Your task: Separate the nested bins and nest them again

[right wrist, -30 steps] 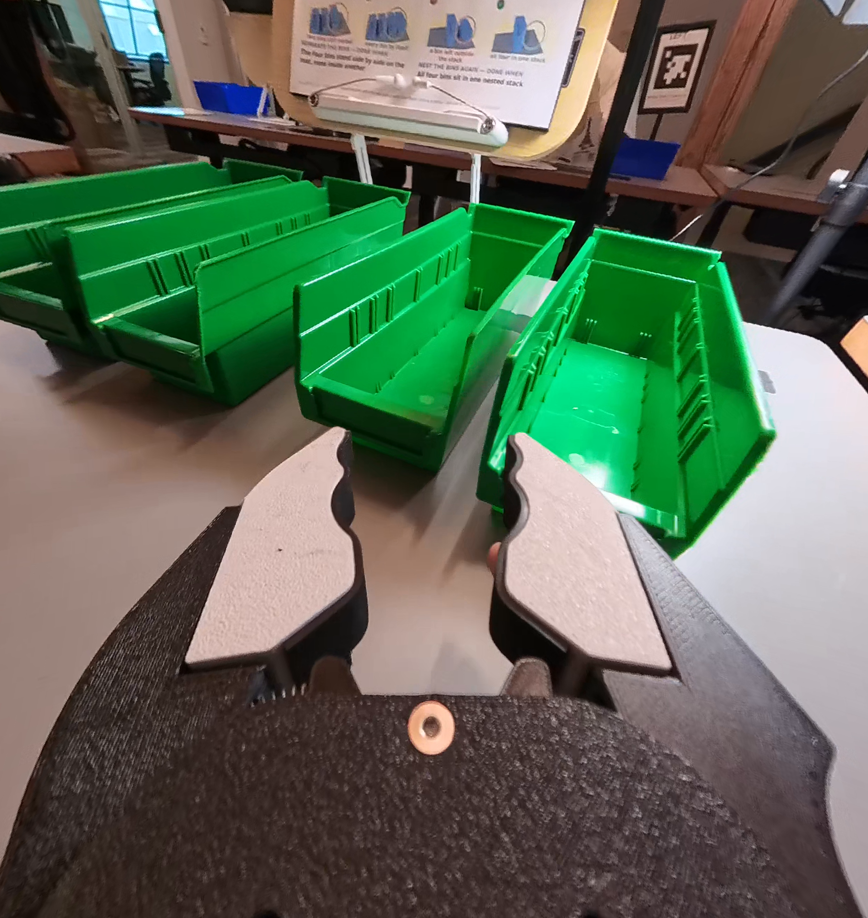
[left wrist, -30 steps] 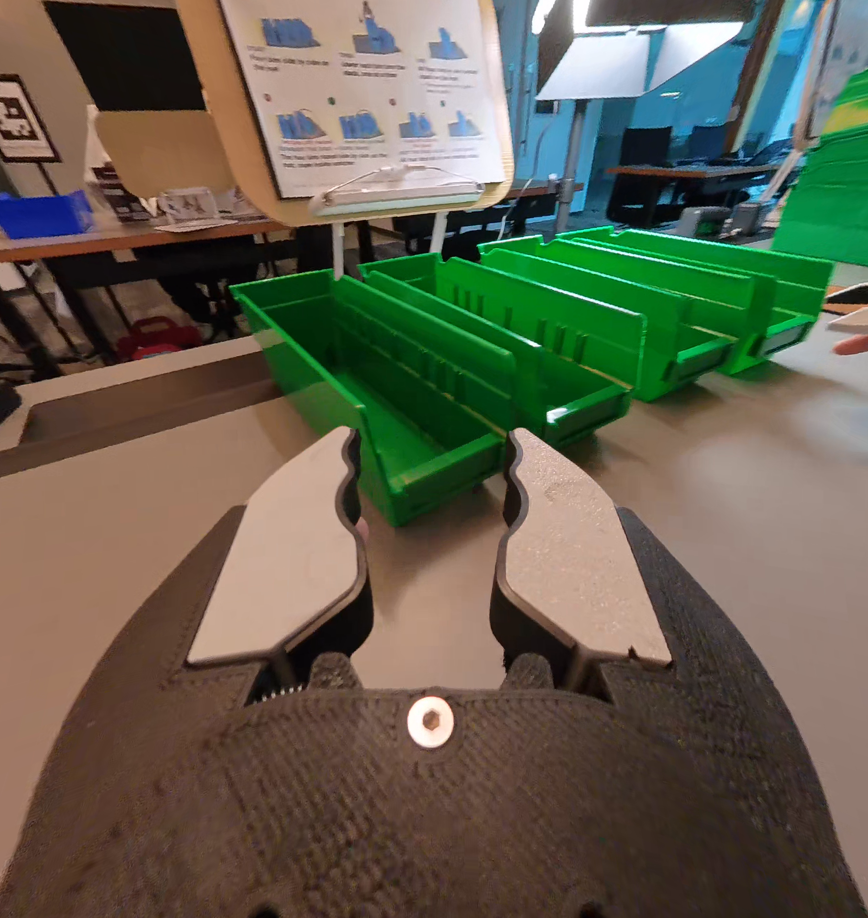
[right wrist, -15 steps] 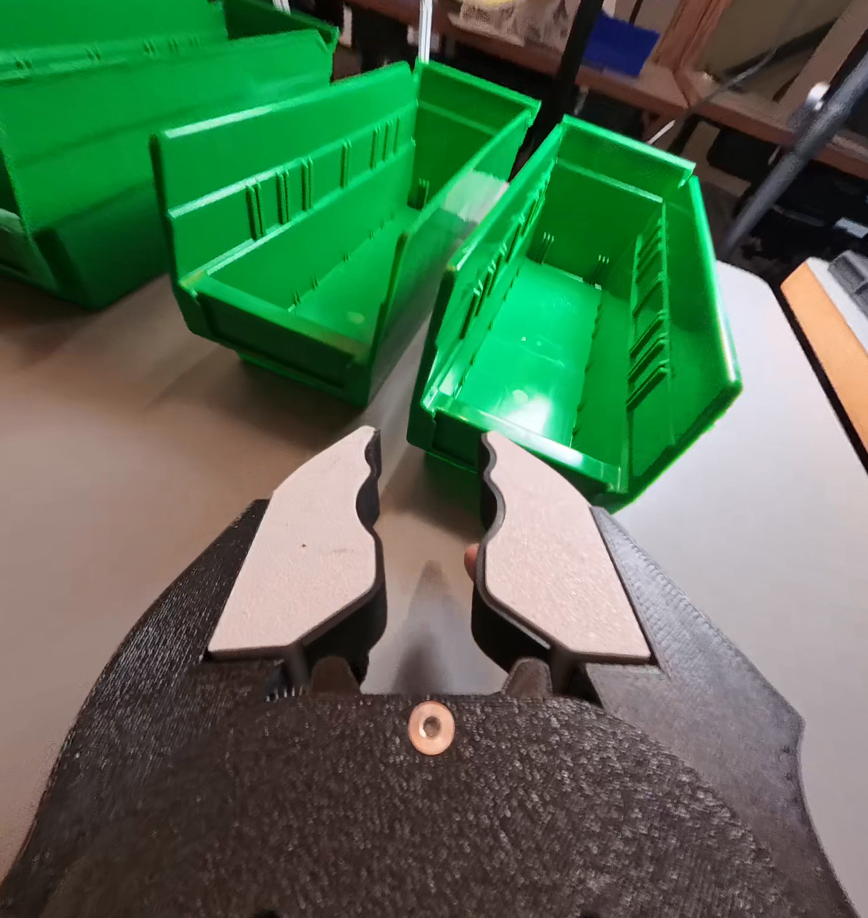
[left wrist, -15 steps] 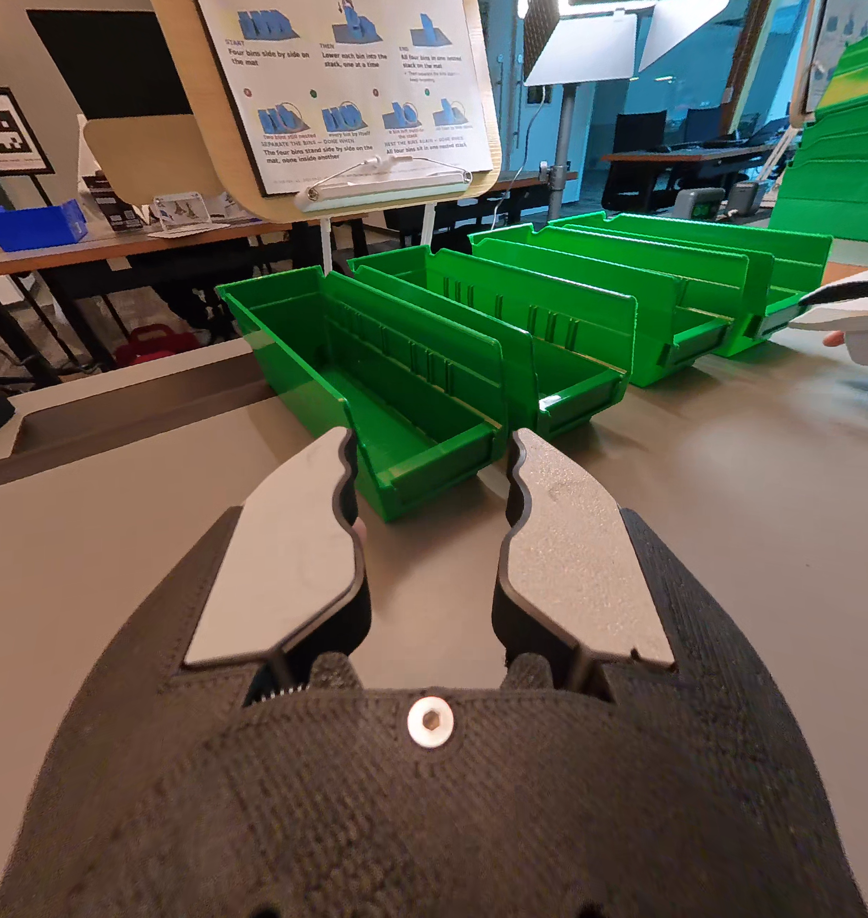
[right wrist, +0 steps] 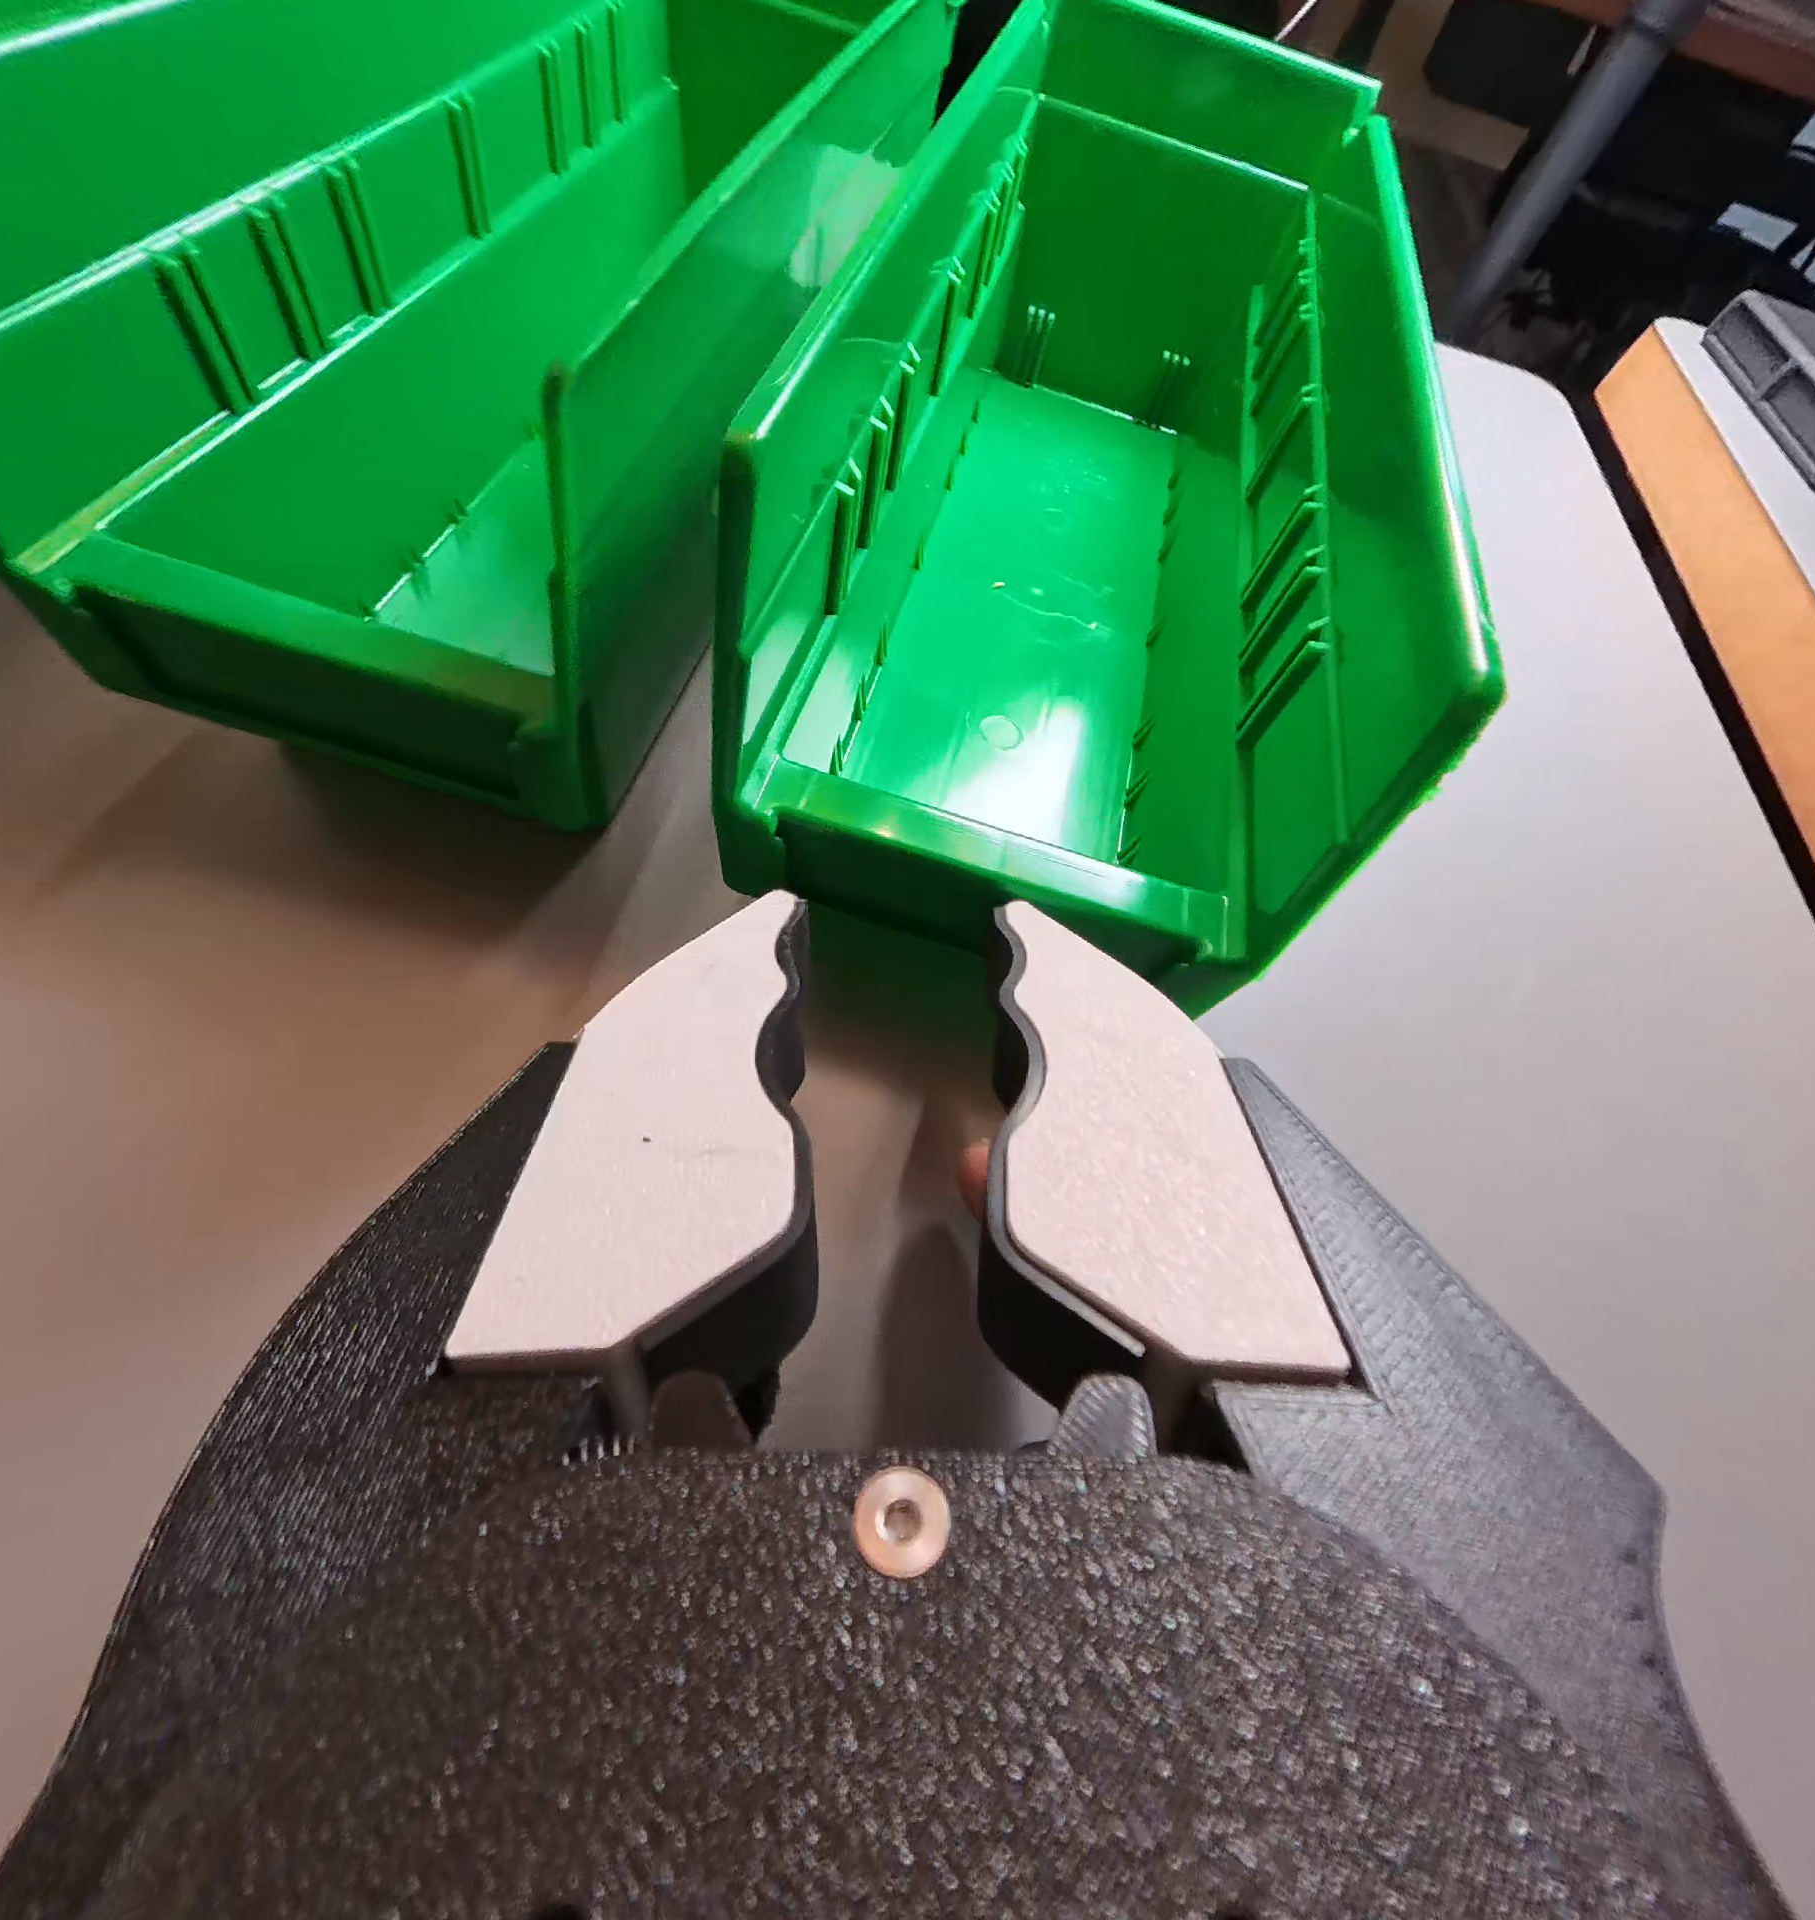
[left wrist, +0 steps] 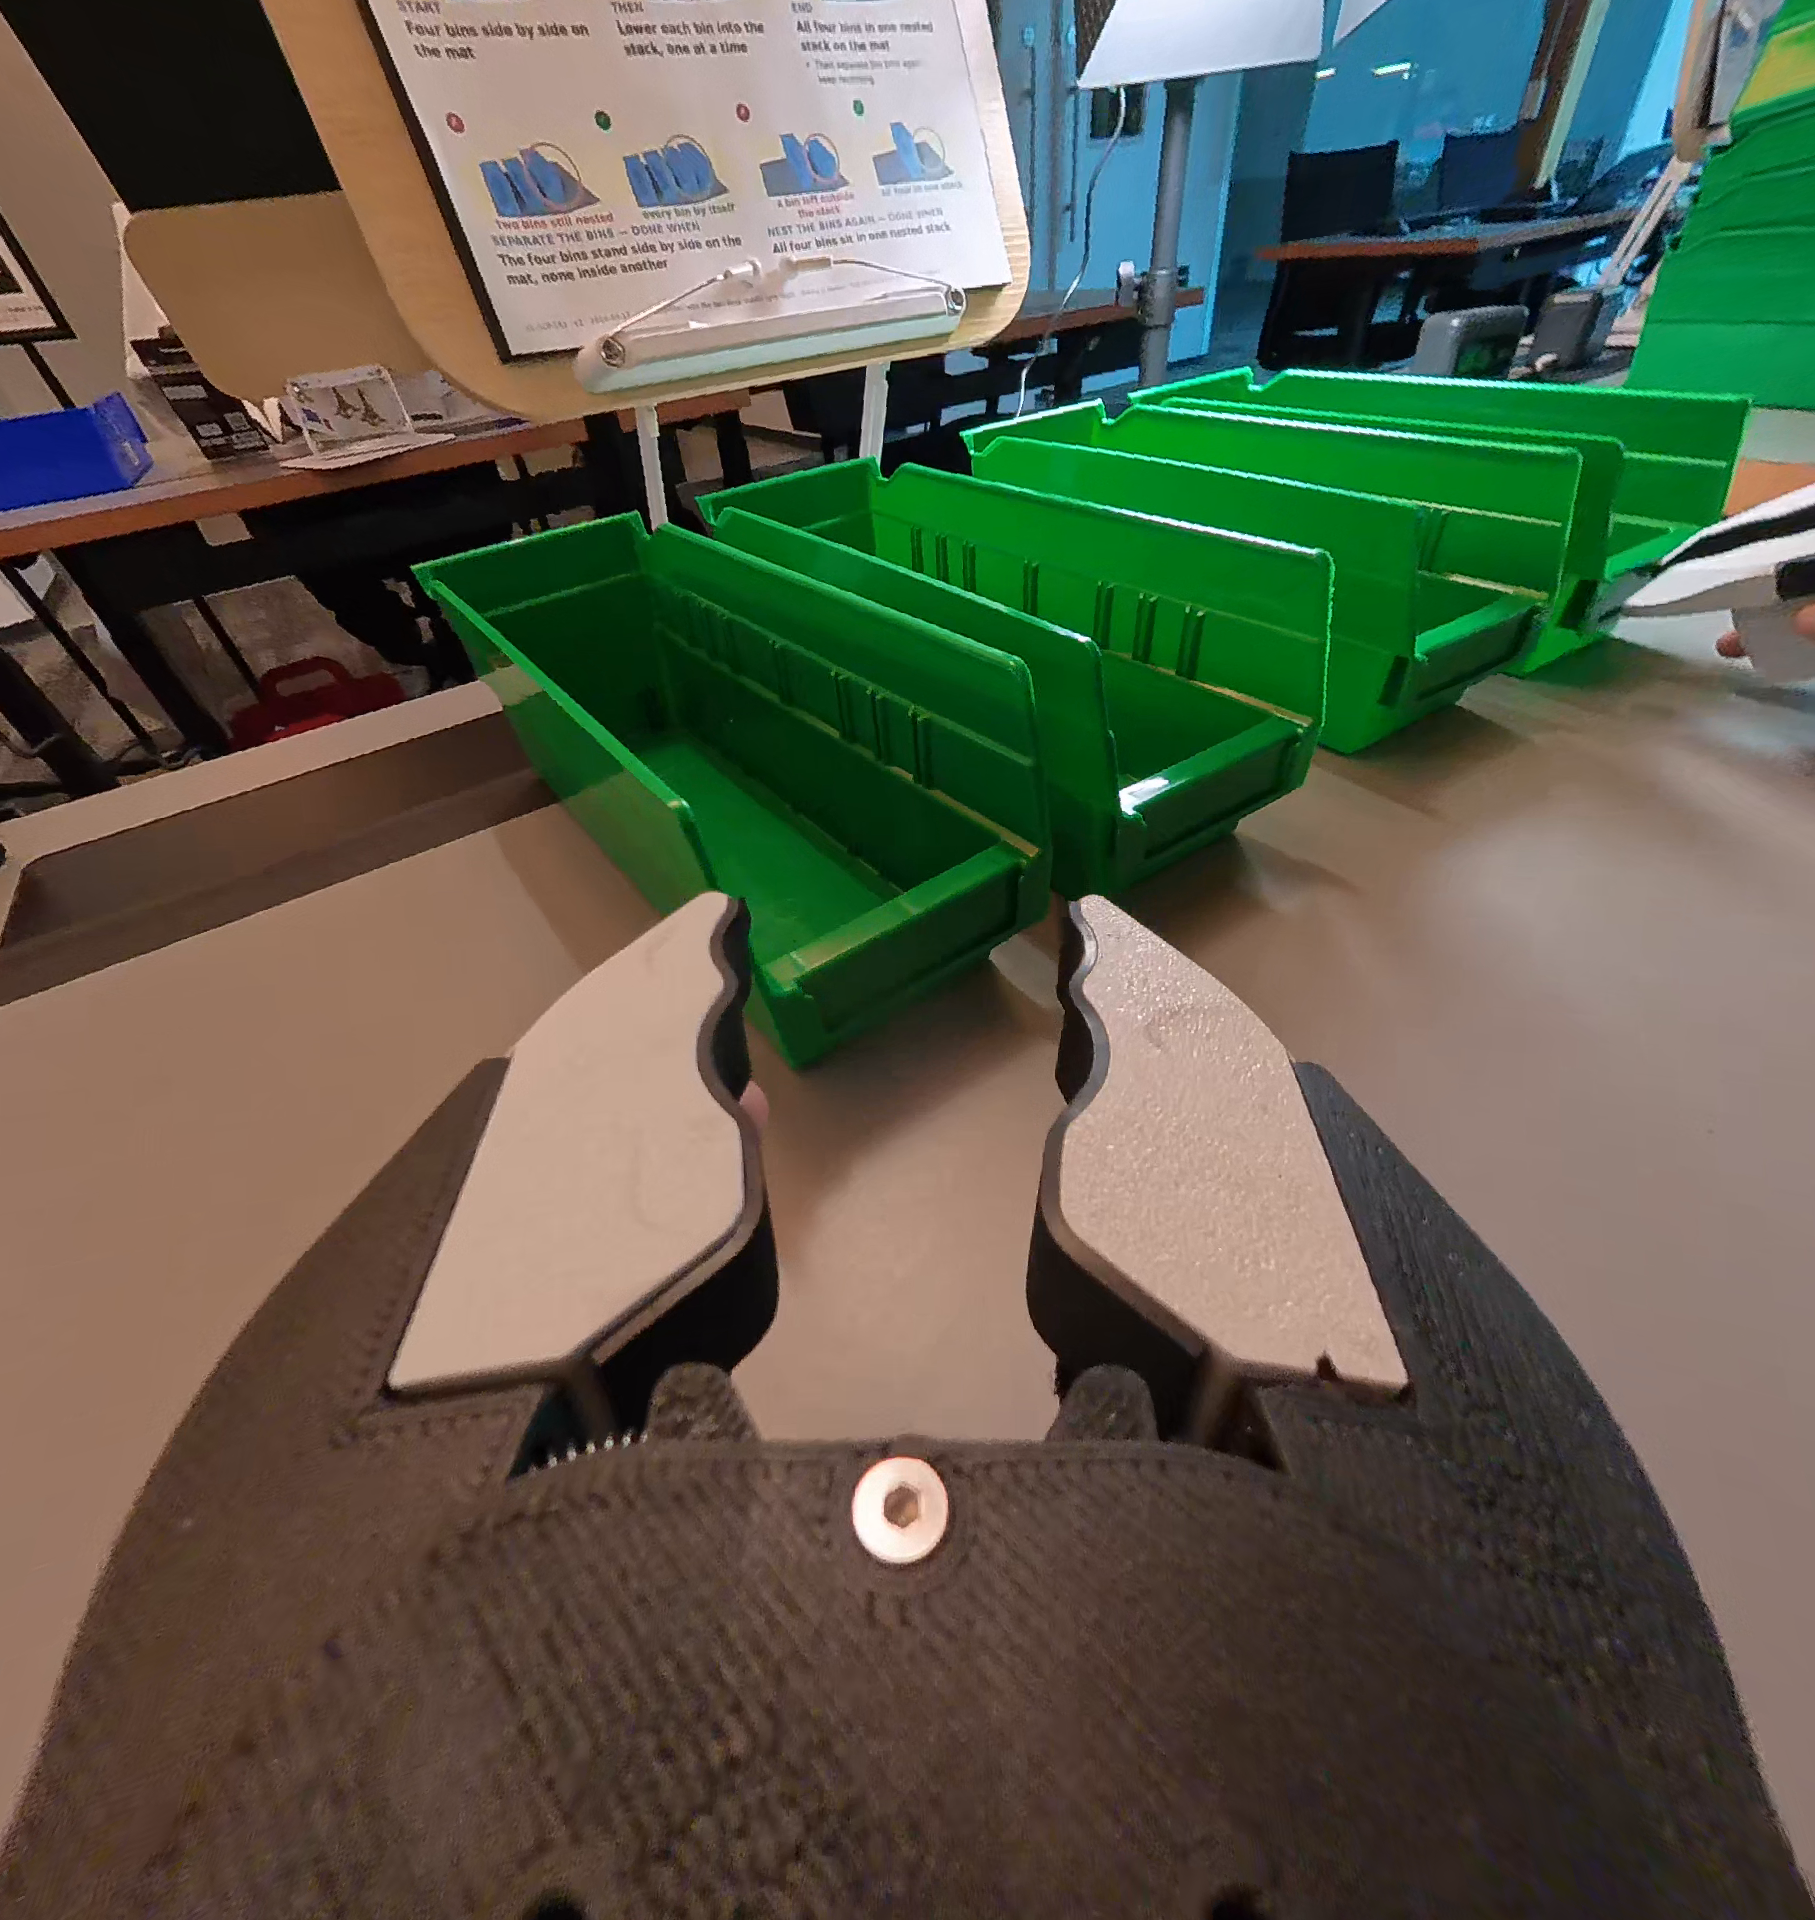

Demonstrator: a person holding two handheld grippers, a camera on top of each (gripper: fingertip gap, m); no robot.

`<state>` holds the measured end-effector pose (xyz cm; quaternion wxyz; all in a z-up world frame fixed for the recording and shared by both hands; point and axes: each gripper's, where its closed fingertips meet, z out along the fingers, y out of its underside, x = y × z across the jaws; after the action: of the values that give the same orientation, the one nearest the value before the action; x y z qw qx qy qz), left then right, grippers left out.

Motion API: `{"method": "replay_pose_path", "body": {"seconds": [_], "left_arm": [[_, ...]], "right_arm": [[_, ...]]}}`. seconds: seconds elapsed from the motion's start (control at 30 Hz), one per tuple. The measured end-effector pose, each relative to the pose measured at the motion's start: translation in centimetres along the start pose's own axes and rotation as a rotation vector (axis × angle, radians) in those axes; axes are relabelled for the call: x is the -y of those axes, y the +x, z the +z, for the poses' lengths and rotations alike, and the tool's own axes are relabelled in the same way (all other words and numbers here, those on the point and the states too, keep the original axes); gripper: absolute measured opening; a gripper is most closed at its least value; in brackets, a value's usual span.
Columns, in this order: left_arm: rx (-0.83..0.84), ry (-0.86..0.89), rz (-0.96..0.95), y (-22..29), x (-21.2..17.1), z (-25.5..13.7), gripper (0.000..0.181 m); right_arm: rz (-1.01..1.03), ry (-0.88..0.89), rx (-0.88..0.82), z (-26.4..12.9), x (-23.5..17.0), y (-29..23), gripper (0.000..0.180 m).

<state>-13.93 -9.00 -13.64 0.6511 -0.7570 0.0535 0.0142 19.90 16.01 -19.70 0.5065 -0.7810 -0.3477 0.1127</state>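
Several green plastic bins stand side by side on the grey table, none inside another. In the left wrist view the nearest is the leftmost bin (left wrist: 737, 748), then a second (left wrist: 1142, 665) and a third (left wrist: 1402, 540). My left gripper (left wrist: 905, 935) is open and empty, just in front of the leftmost bin's front wall. In the right wrist view my right gripper (right wrist: 898, 920) is open with a narrower gap, its tips right at the front wall of the rightmost bin (right wrist: 1038, 623), holding nothing. Its neighbour bin (right wrist: 363, 520) sits to the left. The right gripper also shows at the far right of the left wrist view (left wrist: 1734, 582).
An instruction board (left wrist: 695, 187) on a stand rises behind the bins. The table's left edge (left wrist: 259, 831) drops off beside the leftmost bin. A wood-edged table (right wrist: 1734, 582) stands close on the right. A blue bin (left wrist: 41, 468) sits on a back table. Tip to tip, the grippers are about 45 centimetres apart.
My right gripper moved forward and down to the front of the rightmost bin, and its jaws narrowed. My left gripper shifted only slightly and stayed open.
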Motion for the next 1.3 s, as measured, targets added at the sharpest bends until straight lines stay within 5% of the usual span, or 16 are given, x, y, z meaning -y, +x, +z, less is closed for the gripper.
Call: {"method": "replay_pose_path", "body": {"seconds": [0.27,0.53,1.3], "left_arm": [[0.011,-0.001,0.006,-0.3,0.0,-0.1,0.056],[0.045,0.009,0.030,-1.4,0.0,-0.1,0.055],[0.039,-0.033,0.116,-1.2,-0.9,0.6,0.050]], "right_arm": [[0.007,0.035,0.005,0.4,0.8,0.4,0.034],[0.047,0.514,0.100,-6.0,7.4,-1.3,0.059],[-0.142,0.414,0.248,-5.6,5.6,-6.7,0.051]]}}
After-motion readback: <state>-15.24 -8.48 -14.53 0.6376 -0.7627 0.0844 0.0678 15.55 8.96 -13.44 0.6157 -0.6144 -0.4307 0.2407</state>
